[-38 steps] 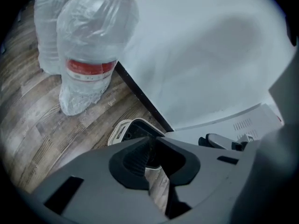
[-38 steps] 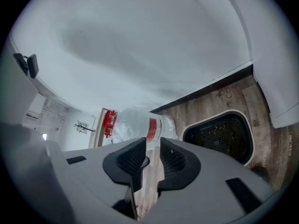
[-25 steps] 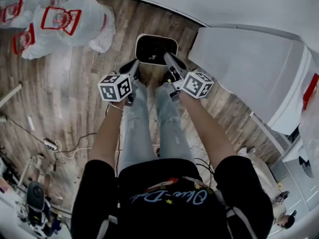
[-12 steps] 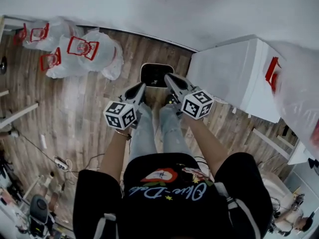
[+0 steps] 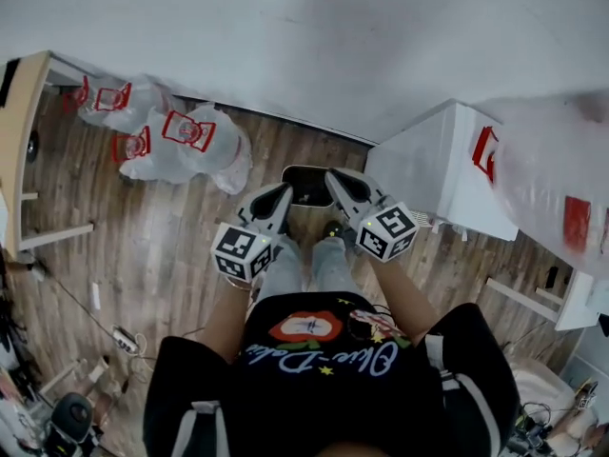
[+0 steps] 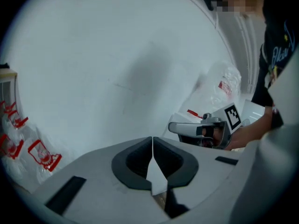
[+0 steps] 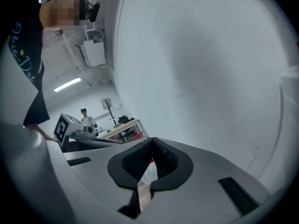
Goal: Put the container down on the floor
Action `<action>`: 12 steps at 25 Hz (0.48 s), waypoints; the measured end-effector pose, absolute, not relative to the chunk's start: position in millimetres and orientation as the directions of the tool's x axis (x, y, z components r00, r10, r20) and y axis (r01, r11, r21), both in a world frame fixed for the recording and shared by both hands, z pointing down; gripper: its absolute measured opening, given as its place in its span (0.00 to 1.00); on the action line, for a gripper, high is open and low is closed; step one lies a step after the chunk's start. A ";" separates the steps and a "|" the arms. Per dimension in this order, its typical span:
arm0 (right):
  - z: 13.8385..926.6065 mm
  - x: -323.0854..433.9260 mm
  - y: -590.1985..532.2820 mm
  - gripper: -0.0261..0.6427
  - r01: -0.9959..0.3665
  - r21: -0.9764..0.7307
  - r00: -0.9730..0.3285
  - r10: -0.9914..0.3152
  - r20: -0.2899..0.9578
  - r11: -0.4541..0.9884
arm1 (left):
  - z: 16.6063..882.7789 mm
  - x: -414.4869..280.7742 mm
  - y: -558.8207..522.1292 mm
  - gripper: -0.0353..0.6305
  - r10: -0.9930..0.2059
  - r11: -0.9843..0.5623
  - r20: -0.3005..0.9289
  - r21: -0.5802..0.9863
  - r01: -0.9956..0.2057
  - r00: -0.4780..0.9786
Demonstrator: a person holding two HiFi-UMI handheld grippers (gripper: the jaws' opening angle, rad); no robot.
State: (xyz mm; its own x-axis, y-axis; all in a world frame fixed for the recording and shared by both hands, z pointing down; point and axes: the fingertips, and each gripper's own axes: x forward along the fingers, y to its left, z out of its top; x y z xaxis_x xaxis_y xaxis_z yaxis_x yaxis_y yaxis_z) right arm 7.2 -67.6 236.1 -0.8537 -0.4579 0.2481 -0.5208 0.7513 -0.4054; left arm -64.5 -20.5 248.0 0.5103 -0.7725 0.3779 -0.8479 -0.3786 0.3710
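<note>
Wooden floor is already bearing the container at twelve o'clock of the person, whose left gripper and right gripper are hovering closed and empty, so backing straight off avoids nudging it.

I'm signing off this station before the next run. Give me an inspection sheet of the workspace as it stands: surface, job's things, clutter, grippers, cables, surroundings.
Surface: brown wood-plank floor.
Job's things: dark rectangular container with a pale rim stands on the floor near the wall, ahead of the person's feet; nothing grips it.
Clutter: white plastic bags with red print heaped left of the container.
Grippers: left gripper and right gripper both have jaws together and empty, and are held up over the container.
Cables: white power strip with loose leads on the floor, lower left.
Surroundings: white wall; white cabinet on the right; light wooden table at the left edge.
</note>
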 end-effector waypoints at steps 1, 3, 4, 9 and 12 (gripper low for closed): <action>227.5 5.0 -66.5 0.04 -0.517 -0.386 -0.856 -0.456 0.244 0.764 | 237.1 -64.5 -22.0 0.07 -0.777 -0.393 0.368 0.351 -0.850 0.511; 211.4 1.9 -64.4 0.04 -0.511 -0.357 -0.859 -0.455 0.234 0.782 | 216.5 -63.8 -24.2 0.07 -0.785 -0.414 0.345 0.326 -0.850 0.515; 203.2 1.0 -64.1 0.04 -0.507 -0.342 -0.862 -0.454 0.227 0.791 | 206.9 -62.8 -25.5 0.07 -0.789 -0.422 0.332 0.319 -0.849 0.517; 162.6 -6.4 -66.7 0.04 -0.483 -0.272 -0.875 -0.451 0.176 0.832 | 163.1 -59.8 -30.3 0.07 -0.806 -0.468 0.261 0.267 -0.842 0.531; 150.2 -7.8 -64.5 0.04 -0.484 -0.260 -0.875 -0.457 0.159 0.836 | 145.7 -55.2 -26.4 0.07 -0.802 -0.507 0.218 0.244 -0.827 0.556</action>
